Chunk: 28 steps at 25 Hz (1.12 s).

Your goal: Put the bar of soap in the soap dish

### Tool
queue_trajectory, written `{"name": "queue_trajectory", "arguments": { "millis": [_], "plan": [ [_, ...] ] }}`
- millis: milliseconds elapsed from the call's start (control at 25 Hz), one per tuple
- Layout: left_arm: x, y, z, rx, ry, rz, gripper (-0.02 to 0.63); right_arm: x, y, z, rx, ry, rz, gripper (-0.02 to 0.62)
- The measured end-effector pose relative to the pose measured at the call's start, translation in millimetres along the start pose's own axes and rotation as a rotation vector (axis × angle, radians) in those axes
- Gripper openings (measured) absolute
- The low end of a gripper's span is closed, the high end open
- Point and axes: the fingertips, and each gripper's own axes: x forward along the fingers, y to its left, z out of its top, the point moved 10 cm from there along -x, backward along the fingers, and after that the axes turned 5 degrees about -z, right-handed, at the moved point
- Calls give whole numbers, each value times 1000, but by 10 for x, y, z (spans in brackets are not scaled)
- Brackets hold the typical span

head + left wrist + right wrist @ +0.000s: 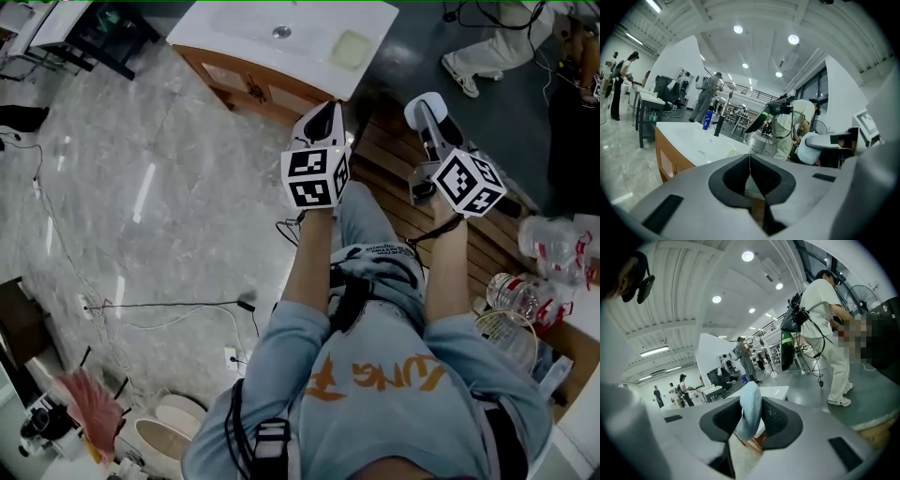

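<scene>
Soap bar (749, 412), pale blue, is clamped upright btwn the dark pads of the right gripper (425, 105); its rounded top sticks up above the jaw line in the right gripper view. Left gripper (750, 169) has its jaws closed tight w/ only a thin seam showing and nothing btwn them. In the head view both grippers are held out in front of the person, side by side, marker cubes facing up, over a slatted wood platform (392, 167) just short of the white vanity top (309, 67). Soap dish (349, 49), pale yellow-green, sits on that top at its right end, beside the sink basin (272, 28), well apart from the soap bar. Wooden cabinet (246, 86) under the top, grey marble-look floor (141, 187) to the left, plastic bottles (553, 246) at far right. Person in white trousers (832, 338) stands past the vanity.
</scene>
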Motion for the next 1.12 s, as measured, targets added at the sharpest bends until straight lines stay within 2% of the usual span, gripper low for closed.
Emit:
{"name": "queue_trajectory", "arguments": {
  "millis": [240, 360, 520, 640, 840, 1000, 1120],
  "plan": [
    [816, 284, 145, 13, 123, 19, 25, 827, -380, 114, 87, 59, -7, 140],
    [1267, 369, 370, 19, 180, 23, 25, 1248, -554, 347, 113, 91, 0, 140],
    [1673, 329, 781, 31, 188, 27, 25, 1687, -707, 819, 120, 96, 26, 140],
    [1849, 317, 917, 37, 190, 33, 25, 1911, -751, 1006, 117, 102, 54, 140],
    [2064, 565, 944, 19, 203, 63, 25, 2245, -730, 948, 111, 145, 89, 140],
    [2219, 762, 924, 17, 205, 43, 25, 2489, -708, 815, 124, 155, 98, 140],
    [2329, 971, 920, 15, 234, 46, 25, 2565, -676, 624, 132, 206, 118, 140]
  ]
}}
